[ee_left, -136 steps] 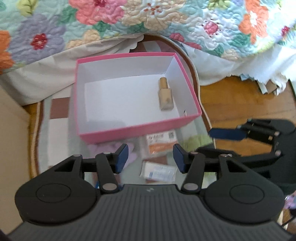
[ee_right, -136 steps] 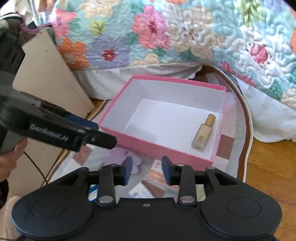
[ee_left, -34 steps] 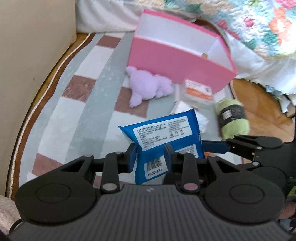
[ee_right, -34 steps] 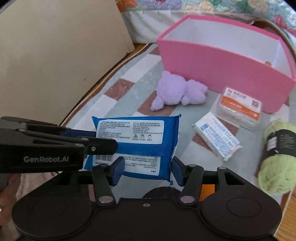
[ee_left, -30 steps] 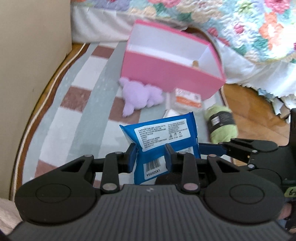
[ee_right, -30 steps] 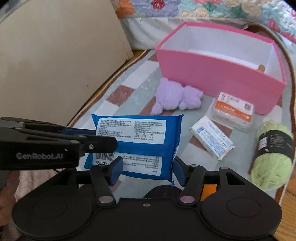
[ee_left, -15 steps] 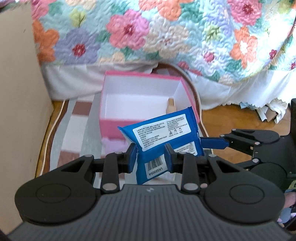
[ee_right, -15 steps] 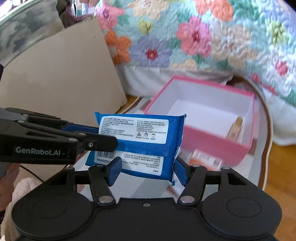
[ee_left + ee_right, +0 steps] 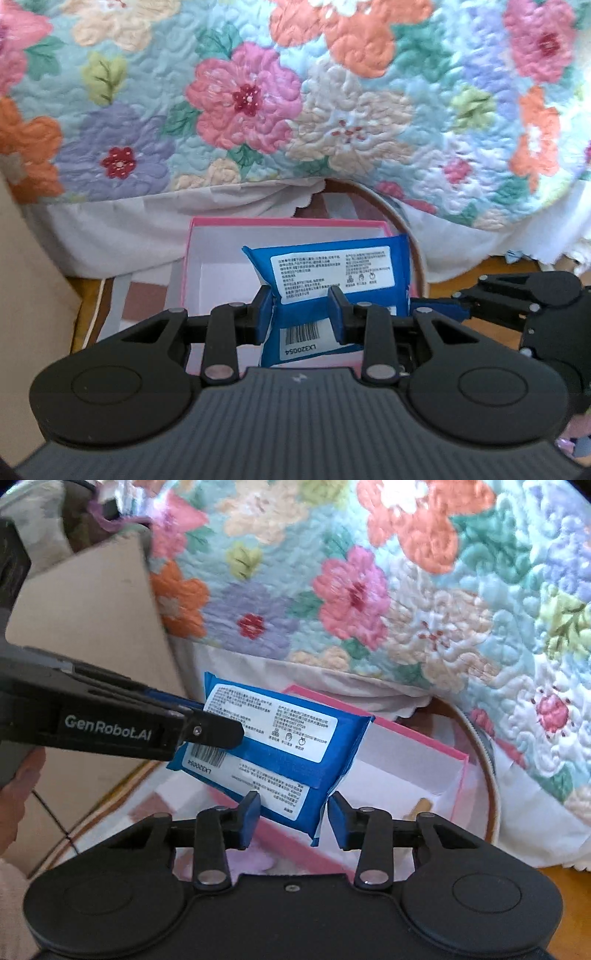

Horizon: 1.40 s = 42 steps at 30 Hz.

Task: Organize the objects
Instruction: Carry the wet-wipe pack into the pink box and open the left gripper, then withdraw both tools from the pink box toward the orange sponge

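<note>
My left gripper [image 9: 299,314] is shut on a blue wipes pack [image 9: 332,269], held up over the open pink box [image 9: 258,221]. In the right wrist view the same pack [image 9: 277,738] hangs tilted above the box's white inside [image 9: 406,768], with a left fingertip [image 9: 221,734] clamped near its barcode. My right gripper [image 9: 293,812] has its jaws closing on the pack's near lower corner, and both pads lie against it. A tan bottle [image 9: 421,806] lies in the box's right end, partly hidden by my right finger.
A floral quilt [image 9: 258,92] and white bed skirt hang just behind the box. A cardboard sheet [image 9: 92,609] stands on the left. A purple plush [image 9: 251,860] peeks out below the box on the striped rug [image 9: 480,746]. A hand [image 9: 22,768] holds the left gripper.
Both grippers rose and swung forward with the pack, from over the rug to above the box. The right jaws narrowed onto the pack's corner, and the pack now tilts in the right view.
</note>
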Available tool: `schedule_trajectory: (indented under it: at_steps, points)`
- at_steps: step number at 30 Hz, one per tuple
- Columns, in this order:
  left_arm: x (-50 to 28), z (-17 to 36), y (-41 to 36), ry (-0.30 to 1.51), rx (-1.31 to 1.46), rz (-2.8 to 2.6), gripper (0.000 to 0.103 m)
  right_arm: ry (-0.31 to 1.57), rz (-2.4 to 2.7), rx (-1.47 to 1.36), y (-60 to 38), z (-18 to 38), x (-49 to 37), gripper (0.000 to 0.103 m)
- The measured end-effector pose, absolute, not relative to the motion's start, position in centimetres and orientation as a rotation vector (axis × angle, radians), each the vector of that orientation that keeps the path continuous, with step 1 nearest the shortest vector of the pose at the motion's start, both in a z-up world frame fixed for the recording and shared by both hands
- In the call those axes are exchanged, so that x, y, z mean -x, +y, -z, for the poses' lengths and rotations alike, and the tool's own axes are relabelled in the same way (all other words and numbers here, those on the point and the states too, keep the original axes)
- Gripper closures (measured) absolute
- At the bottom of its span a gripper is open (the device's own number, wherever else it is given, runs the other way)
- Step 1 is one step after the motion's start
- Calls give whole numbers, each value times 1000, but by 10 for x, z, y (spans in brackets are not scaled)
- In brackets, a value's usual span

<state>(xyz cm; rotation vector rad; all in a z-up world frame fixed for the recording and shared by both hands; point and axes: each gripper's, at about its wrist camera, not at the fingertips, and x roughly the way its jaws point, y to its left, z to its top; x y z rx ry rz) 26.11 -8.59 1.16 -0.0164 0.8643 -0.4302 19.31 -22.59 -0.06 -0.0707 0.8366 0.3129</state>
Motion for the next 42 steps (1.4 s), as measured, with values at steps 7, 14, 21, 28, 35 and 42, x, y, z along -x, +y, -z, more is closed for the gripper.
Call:
schedule_trajectory:
  at_steps: [7,14,21,28,35,42]
  points:
    - [-316,40,-116,964,-8,375,72,892,-284,20,-247,38,-251,59]
    - [-367,94,-127,1046,47,404,72,943,-226,-62,-265,85,-291,58]
    - [-400,135,-147,1131,14,441,72,1029,-171,-43,-269,126,-324,59]
    - [-412,158,-148,1183,108,445,72,1025,-116,73,-266,143,-333,59]
    - [-400,149,-149,1124,86,405,42,1022,-102,160,-258,149,-332,53]
    - [-366,117,-140,1128,-8,479,42,940,-155,-22,-273,113,-294,50]
